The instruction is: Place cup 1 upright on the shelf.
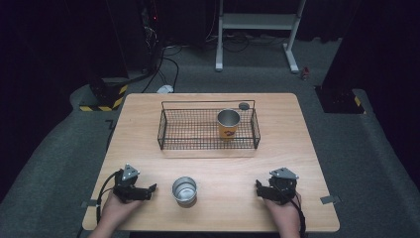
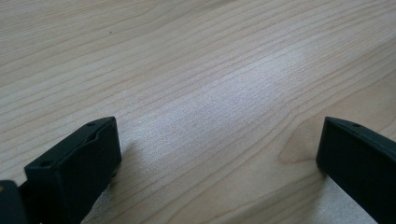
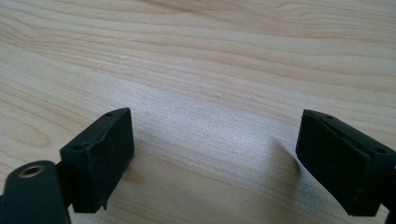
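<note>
The steel cup (image 1: 184, 190) stands upright on the surface (image 1: 148, 124) just beyond the left gripper's (image 1: 148, 190) jaws — nearer them than the right gripper's (image 1: 259, 188). Both sets of jaws rest spread apart on bare wood — empty.

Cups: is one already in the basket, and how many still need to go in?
One cup with an orange label already stands upright in the wire basket. Nothing is in hand: the left gripper and right gripper rest open on the table. Probably still left: the silver cup, standing on the table between them.
</note>
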